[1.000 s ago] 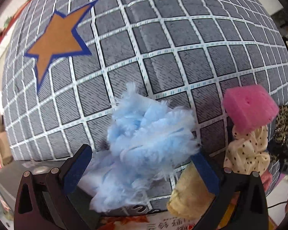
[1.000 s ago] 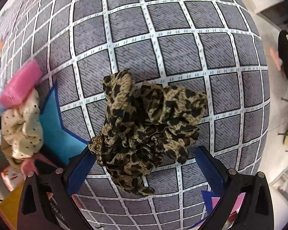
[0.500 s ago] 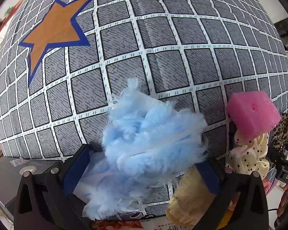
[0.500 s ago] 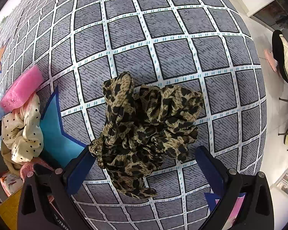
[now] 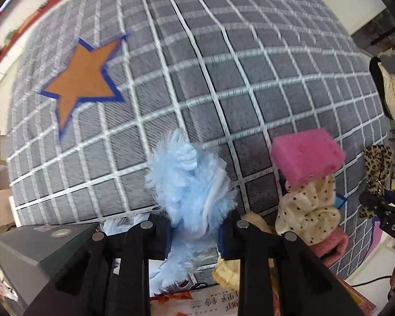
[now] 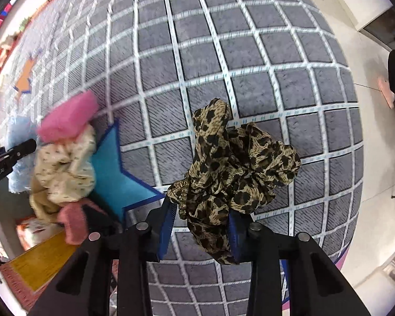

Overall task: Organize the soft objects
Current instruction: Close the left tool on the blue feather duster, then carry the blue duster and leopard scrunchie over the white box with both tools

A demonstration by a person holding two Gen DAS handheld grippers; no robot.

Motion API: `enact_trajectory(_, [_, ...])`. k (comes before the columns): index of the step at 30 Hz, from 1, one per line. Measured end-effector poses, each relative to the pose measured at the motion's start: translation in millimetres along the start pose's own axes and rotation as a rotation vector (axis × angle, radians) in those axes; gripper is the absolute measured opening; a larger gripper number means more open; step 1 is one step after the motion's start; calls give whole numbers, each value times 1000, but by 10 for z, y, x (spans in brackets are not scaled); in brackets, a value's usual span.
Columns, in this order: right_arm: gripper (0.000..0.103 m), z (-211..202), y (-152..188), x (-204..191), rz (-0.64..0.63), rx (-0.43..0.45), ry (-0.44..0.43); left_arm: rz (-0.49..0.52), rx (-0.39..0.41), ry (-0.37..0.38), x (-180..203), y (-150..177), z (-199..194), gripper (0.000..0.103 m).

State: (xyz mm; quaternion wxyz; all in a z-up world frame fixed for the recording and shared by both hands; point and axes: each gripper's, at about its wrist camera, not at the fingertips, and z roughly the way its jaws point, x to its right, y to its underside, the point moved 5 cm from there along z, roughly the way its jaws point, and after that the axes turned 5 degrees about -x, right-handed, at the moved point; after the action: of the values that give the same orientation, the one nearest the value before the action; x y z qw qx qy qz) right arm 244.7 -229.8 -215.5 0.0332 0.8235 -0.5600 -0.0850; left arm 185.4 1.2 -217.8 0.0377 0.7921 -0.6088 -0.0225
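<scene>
Grey carpet (image 5: 250, 84) with a white grid spread under both downward-pointing grippers, an orange star with a blue border (image 5: 84, 79) woven in on the left and a teal blue star (image 6: 113, 173) beside the pile of soft things. The left gripper (image 5: 194, 233) had just been closing, and its blue pads pinched the lower part of a fluffy pale-blue fabric tuft (image 5: 191, 184), whose long axis ran up the frame, straight out past the fingertips. The right gripper (image 6: 201, 230) had likewise just been closing; its pads clamped the lower end of a leopard-print fabric scrunchie (image 6: 234, 168), the bulk of it bunched beyond the tips and leaning to the right. Between the two hands sat the pile: a pink foam sponge block (image 5: 306, 155) atop a cream polka-dot scrunchie (image 5: 308, 205), with a pink fuzzy piece (image 5: 331, 245) below. That pile lay right of the left jaws and left of the right jaws, so either held piece would likely need carrying sideways, inward toward it or outward to a star; which one I could not tell.
</scene>
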Motion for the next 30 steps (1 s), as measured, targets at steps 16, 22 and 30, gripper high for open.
enact_trajectory(16, [37, -1152, 288, -582, -122, 160, -126, -53, 224, 52, -64, 811, -1053, 29])
enact_trajectory(22, [37, -1401, 485, -799, -147, 205, -162, -61, 250, 78, -43, 1228, -1219, 29])
enact_trajectory(30, [37, -1652, 934, -1093, -194, 231, -188, -102, 282, 96, -144, 1757, -1367, 29])
